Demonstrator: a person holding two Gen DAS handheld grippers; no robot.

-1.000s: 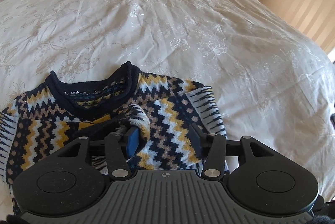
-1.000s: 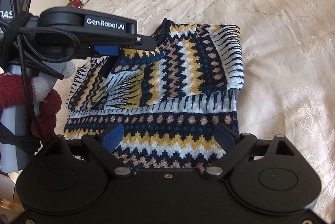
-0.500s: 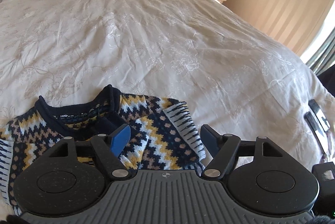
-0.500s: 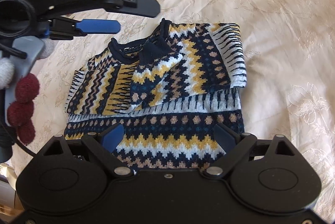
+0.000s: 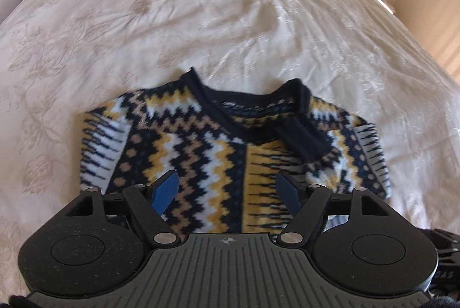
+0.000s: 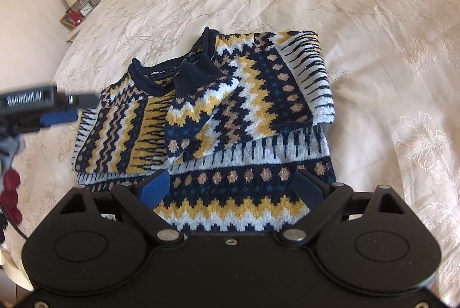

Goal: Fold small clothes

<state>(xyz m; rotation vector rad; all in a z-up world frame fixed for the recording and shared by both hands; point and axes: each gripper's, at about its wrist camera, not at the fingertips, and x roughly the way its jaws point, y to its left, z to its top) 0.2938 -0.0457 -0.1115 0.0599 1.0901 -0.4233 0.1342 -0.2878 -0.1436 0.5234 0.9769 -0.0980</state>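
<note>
Right gripper (image 6: 231,188), jaws apart and empty, hovers over the hem of the sweater (image 6: 201,118); only its view shows the left gripper (image 6: 57,114) side-on at 9 o'clock, likewise parted. Left gripper's view alone shows the collar (image 5: 247,103) head-on. Sweater lies partly folded on the bed (image 5: 230,20); nightstands at the far corners.
</note>
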